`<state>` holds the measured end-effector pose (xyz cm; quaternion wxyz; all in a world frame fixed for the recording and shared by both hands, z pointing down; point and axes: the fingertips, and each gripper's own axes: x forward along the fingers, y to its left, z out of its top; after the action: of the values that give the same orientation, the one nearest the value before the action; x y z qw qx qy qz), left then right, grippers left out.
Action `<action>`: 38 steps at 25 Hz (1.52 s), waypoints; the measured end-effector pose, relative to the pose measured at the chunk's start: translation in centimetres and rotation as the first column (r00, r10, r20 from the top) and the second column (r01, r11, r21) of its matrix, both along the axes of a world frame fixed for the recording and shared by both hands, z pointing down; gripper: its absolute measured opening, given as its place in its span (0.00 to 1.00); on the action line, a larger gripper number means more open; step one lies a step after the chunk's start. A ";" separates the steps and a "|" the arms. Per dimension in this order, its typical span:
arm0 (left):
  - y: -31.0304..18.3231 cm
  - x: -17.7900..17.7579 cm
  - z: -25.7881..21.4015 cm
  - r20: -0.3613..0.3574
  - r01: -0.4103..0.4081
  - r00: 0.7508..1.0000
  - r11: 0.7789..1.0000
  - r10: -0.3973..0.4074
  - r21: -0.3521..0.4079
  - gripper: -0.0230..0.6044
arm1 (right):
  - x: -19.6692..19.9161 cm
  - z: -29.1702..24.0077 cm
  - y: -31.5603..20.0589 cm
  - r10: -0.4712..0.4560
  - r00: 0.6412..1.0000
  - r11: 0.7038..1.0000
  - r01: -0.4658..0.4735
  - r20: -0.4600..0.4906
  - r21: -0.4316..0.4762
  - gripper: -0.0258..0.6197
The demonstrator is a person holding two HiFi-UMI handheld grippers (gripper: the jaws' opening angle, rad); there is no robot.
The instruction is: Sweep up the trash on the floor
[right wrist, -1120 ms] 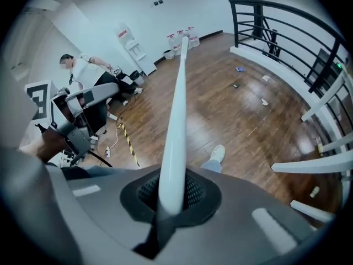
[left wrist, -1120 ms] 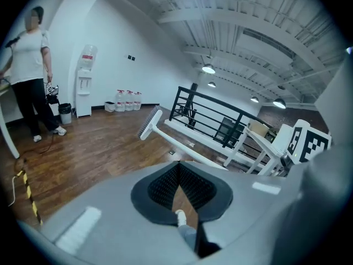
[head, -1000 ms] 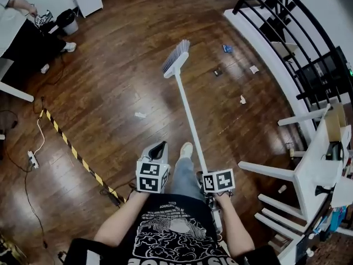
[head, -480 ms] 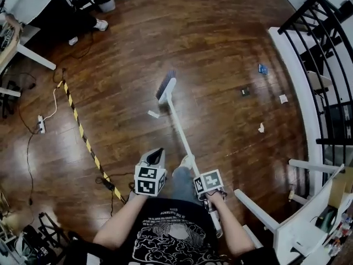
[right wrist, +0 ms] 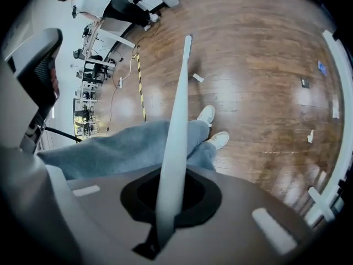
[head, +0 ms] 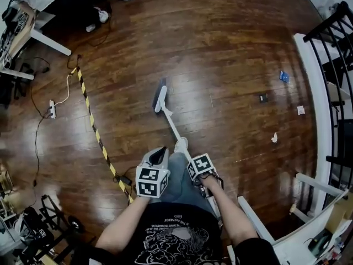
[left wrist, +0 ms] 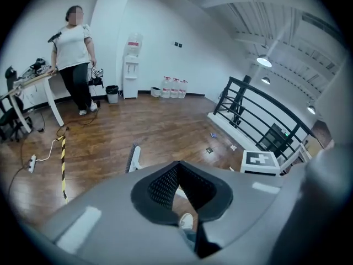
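Observation:
A white broom lies slanted ahead of me, its brush head [head: 160,95] on the wooden floor and its handle [head: 175,130] running back to my right gripper [head: 201,167], which is shut on it. In the right gripper view the handle [right wrist: 176,131] passes straight through the jaws. A white scrap [head: 167,111] lies beside the handle. More trash sits far right: a blue piece [head: 284,76], a dark piece [head: 263,97] and white bits [head: 274,137]. My left gripper [head: 156,158] hovers by my leg, shut and empty; its view shows the brush head [left wrist: 133,158].
A yellow-black tape strip [head: 96,131] crosses the floor at left, with a power strip [head: 52,109] and cables beyond. A person [left wrist: 74,59] stands by a desk [head: 38,35] at far left. Black railing [head: 336,54] and white furniture [head: 276,225] line the right.
The broom head has swung left and come closer to my feet, beside the white scrap. My view has turned left, so the trash by the railing now sits farther right.

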<state>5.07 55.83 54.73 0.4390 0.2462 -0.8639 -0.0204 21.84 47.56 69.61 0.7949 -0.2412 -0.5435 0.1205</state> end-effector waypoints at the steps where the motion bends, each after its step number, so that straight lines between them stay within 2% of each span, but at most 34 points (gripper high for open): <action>1: 0.4 -0.3 0.3 -0.012 0.008 1.000 1.000 -0.008 -0.001 0.04 | -0.5 0.4 0.3 -0.005 1.000 1.000 0.005 -0.018 -0.003 0.04; 5: 1.7 -1.9 1.2 -0.048 0.018 0.999 1.000 -0.018 -0.001 0.04 | -2.4 2.0 0.6 -0.023 0.996 1.000 0.024 -0.089 0.006 0.04; 11: 3.2 -6.7 1.9 -0.058 0.027 0.998 0.999 -0.026 0.019 0.04 | -5.4 3.9 -0.8 -0.051 0.983 0.995 0.064 -0.175 0.072 0.04; 20: 1.5 -11.4 2.6 -0.064 -0.025 0.998 0.998 0.030 0.063 0.04 | -7.1 4.3 -5.9 -0.124 0.974 0.967 0.162 -0.189 0.195 0.04; 25: -0.3 -12.3 2.7 -0.066 -0.077 0.994 0.994 0.083 0.082 0.04 | -6.6 3.4 -9.7 -0.227 0.956 0.919 0.273 -0.183 0.285 0.04; 29: -2.1 -12.6 2.7 -0.065 -0.112 0.991 0.989 0.118 0.096 0.04 | -6.5 3.0 -12.8 -0.272 0.946 0.890 0.317 -0.176 0.327 0.04; 33: -4.5 -12.7 2.8 -0.060 -0.150 0.986 0.983 0.157 0.106 0.04 | -5.6 2.4 -16.0 -0.277 0.943 0.875 0.328 -0.185 0.357 0.04; 38: -8.3 -12.9 3.0 -0.040 -0.212 0.975 0.971 0.217 0.107 0.04 | -4.5 2.5 -20.1 -0.259 0.947 0.870 0.314 -0.189 0.380 0.04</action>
<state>-7.81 47.53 57.78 0.4477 0.3595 -0.8184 -0.0236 17.37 27.49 72.16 0.8706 -0.1405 -0.4611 -0.0984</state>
